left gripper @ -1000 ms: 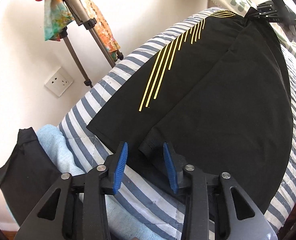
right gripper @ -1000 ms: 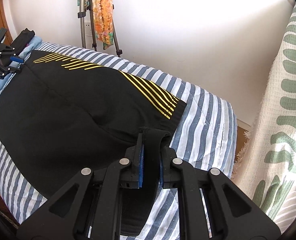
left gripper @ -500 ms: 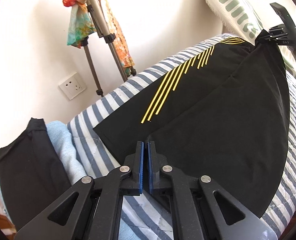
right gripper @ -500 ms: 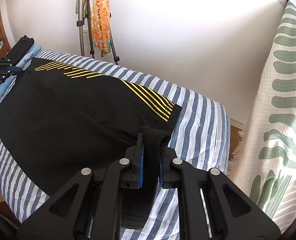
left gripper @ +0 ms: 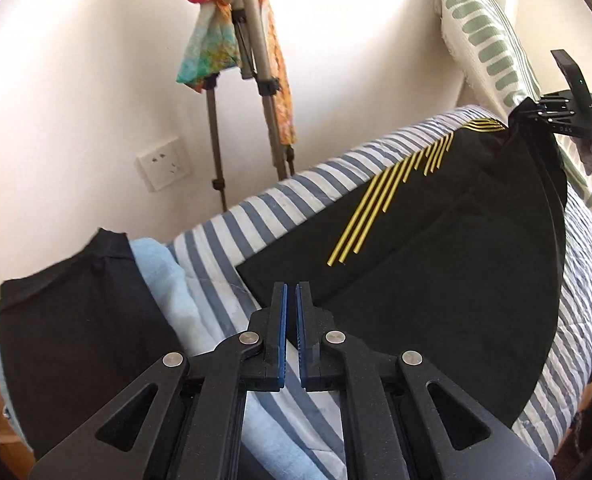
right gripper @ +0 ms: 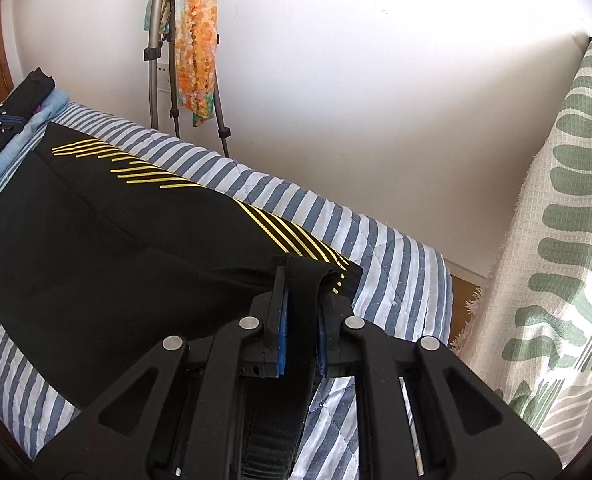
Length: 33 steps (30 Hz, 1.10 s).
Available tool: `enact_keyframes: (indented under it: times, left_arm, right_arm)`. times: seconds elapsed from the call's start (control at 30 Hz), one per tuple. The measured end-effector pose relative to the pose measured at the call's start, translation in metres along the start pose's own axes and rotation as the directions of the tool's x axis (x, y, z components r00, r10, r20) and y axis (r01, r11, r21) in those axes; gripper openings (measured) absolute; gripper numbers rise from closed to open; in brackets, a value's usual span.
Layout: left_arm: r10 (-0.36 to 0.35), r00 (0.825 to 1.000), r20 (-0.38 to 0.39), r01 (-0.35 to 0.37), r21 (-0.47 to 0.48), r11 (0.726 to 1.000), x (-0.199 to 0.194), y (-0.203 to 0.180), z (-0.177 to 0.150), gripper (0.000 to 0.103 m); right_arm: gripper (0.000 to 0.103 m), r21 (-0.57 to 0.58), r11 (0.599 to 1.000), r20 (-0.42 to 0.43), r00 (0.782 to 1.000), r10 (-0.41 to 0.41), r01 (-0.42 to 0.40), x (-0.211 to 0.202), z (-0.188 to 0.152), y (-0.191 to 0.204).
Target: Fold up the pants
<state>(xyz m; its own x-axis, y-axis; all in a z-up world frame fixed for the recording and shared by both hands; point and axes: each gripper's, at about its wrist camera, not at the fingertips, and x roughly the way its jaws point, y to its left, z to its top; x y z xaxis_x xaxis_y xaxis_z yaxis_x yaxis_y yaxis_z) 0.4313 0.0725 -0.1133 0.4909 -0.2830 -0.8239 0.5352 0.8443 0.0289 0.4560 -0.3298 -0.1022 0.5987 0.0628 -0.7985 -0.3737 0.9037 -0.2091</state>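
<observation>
Black pants (left gripper: pixel 436 264) with yellow stripes lie spread on a blue-and-white striped quilt (left gripper: pixel 296 196). My left gripper (left gripper: pixel 291 300) is shut with a thin gap between its blue pads, empty, just above the pants' near corner. My right gripper (right gripper: pixel 300 284) is shut on the pants' waistband (right gripper: pixel 300 320) at the other end, lifting that edge slightly. The pants (right gripper: pixel 115 240) stretch away to the left in the right wrist view. The right gripper also shows far off in the left wrist view (left gripper: pixel 536 114).
A folded black garment (left gripper: pixel 75 312) on a light blue towel (left gripper: pixel 167 280) lies left of the pants. A tripod with colourful scarves (left gripper: pixel 235 60) stands by the white wall. A green-patterned cloth (right gripper: pixel 556 240) hangs at the right. A wall socket (left gripper: pixel 161 164) is behind.
My left gripper closed from wide open, came away from the pants' corner without the cloth and rose. My right gripper kept its hold on the waistband and lifted a little.
</observation>
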Motion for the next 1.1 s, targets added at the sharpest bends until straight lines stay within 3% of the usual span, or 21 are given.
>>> enact_keyframes:
  times: [0.03,0.07,0.1,0.27,0.43,0.47,0.57,0.6,0.7,0.9,1.1]
  left_arm:
    - [-0.012,1.0,-0.024,0.012,0.003,1.0,0.004,-0.002,-0.002,0.013]
    - [-0.04,0.998,-0.046,0.04,0.007,0.999,0.008,-0.004,-0.002,0.029]
    - [-0.043,0.998,-0.051,0.044,0.015,0.999,0.011,-0.008,-0.004,0.037]
    - [-0.053,0.994,-0.099,0.057,0.039,0.998,0.029,-0.016,-0.004,0.037]
    - [-0.018,0.988,-0.154,0.027,0.06,0.998,0.05,-0.021,-0.008,0.037]
    - [-0.016,0.988,-0.151,0.026,0.06,0.998,0.05,-0.022,-0.009,0.037]
    - [-0.004,0.991,-0.131,0.014,0.074,0.997,0.046,-0.024,-0.01,0.008]
    - [0.002,0.993,-0.12,0.008,0.084,0.996,0.043,-0.026,-0.011,0.006]
    - [0.02,0.996,-0.082,-0.01,0.117,0.993,0.036,-0.034,-0.015,0.004]
    - [0.042,0.999,0.017,-0.042,0.044,0.998,0.01,-0.022,-0.012,0.004]
    - [0.088,0.994,0.059,-0.09,0.043,0.995,-0.003,-0.012,-0.004,0.004]
  right_arm:
    - [0.011,0.003,1.0,-0.004,1.0,0.001,-0.001,0.003,-0.002,0.0]
    - [0.011,0.01,1.0,-0.008,1.0,0.003,-0.002,0.005,-0.004,0.0]
    - [0.011,0.02,1.0,-0.012,1.0,0.004,-0.004,0.006,-0.006,-0.002]
    - [0.011,0.032,0.999,-0.025,1.0,0.009,-0.009,0.008,-0.012,-0.005]
    - [0.011,0.031,0.999,-0.024,1.0,0.011,-0.01,0.007,-0.012,-0.004]
    - [0.011,0.032,0.999,-0.023,1.0,0.011,-0.01,0.007,-0.013,-0.004]
    - [0.011,0.033,0.999,-0.027,1.0,0.01,-0.01,0.008,-0.016,-0.005]
    - [0.011,0.034,0.999,-0.028,1.0,0.009,-0.008,0.008,-0.017,-0.005]
    - [0.011,0.039,0.999,-0.03,1.0,0.007,-0.006,0.009,-0.019,-0.006]
    - [0.011,0.039,0.999,-0.025,1.0,-0.001,0.002,0.007,-0.021,-0.007]
    - [0.011,0.041,0.999,0.005,1.0,-0.013,0.013,-0.001,-0.011,-0.007]
